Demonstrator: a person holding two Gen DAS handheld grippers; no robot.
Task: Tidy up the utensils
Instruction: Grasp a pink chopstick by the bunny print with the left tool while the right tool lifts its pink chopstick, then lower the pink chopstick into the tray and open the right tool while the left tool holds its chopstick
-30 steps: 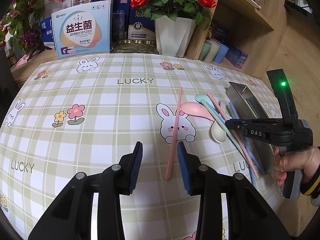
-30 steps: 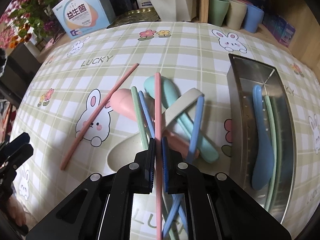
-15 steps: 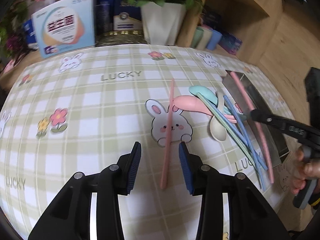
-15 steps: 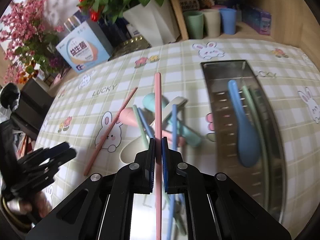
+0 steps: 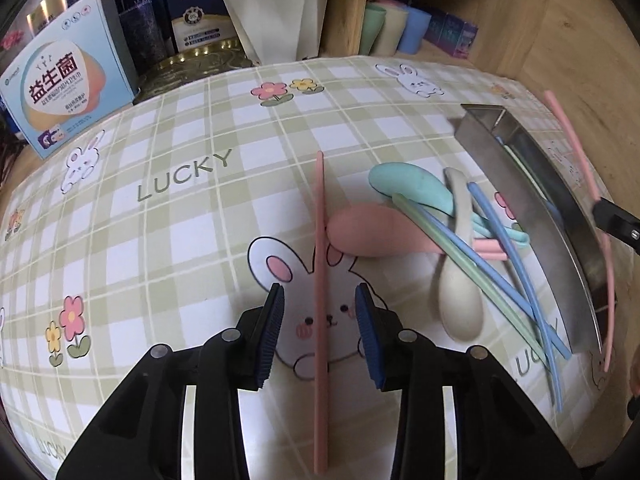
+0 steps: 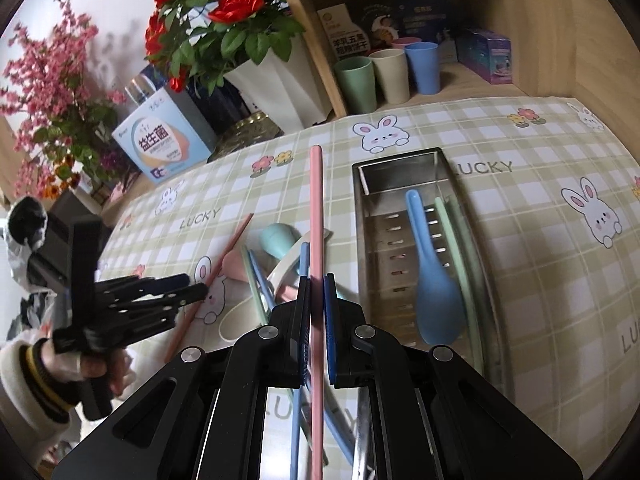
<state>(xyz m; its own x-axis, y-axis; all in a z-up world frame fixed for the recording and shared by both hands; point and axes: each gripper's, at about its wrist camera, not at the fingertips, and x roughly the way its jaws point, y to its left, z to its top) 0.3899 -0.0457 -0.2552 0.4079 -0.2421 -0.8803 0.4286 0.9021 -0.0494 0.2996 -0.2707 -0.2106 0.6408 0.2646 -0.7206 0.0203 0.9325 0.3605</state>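
One pink chopstick (image 6: 316, 240) has been lifted off the desk (image 6: 540, 280) in the tightly closed jaws of the right gripper (image 6: 316, 308), left of the metal tray (image 6: 362, 216). The left gripper (image 5: 319, 334) has been brought over the second pink chopstick (image 5: 320, 280), which lies untouched between half-open jaws, so both can probably be binned soon.

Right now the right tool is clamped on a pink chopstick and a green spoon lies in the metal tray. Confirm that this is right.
Not quite: the spoon in the metal tray is blue, not green. The right wrist view shows the blue spoon lying in it beside a green chopstick. The rest holds: the right tool is clamped on a pink chopstick.
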